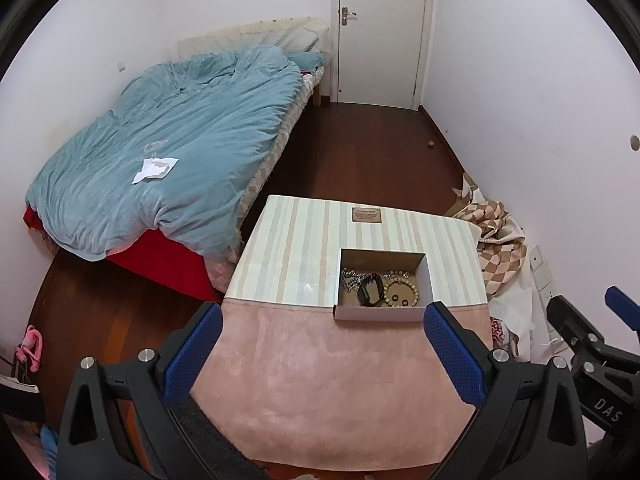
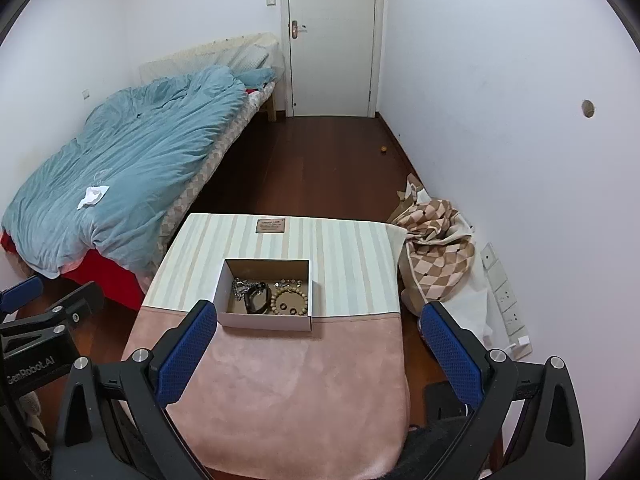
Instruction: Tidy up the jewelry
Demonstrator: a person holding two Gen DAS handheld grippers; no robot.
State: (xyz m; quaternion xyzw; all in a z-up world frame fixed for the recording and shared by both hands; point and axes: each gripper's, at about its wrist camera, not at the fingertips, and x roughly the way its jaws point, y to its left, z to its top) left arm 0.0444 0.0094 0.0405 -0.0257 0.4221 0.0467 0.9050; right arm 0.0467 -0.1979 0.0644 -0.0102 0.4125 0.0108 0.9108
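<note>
Sitting on the table (image 1: 288, 240), at the seam where the striped cover meets the pink mat (image 1: 320, 380): open cardboard box (image 1: 378, 313) holding the jewelry. Lying inside, left to right: silver chain (image 1: 351, 278), black band (image 1: 370, 289), wooden bead bracelet (image 1: 401, 289) with small dark rings inside its loop. All pieces touching or nearly touching on the box floor.

Hovering above the near edge of the mat, well short of the box: left gripper (image 1: 322, 352), fingers spread wide, gripping nothing. Showing at the right edge of the left wrist view: right gripper (image 1: 624, 312), partly cut off there.

Seen from the right wrist view: same box (image 2: 266, 322) ahead and slightly left, chain (image 2: 241, 286), band (image 2: 256, 302) and bead bracelet (image 2: 290, 299) lying inside. Right gripper (image 2: 316, 350) hanging over the mat, fingers wide apart, holding nothing; left blue pad (image 2: 188, 352) sitting just beside the box's near-left corner in the view, contact not clear. Left gripper (image 2: 24, 292) peeking in at the left edge.

Standing behind: bed with blue duvet (image 1: 180, 152), white door (image 1: 380, 32), checkered cloth (image 1: 500, 248) heaped on the floor right of the table.
</note>
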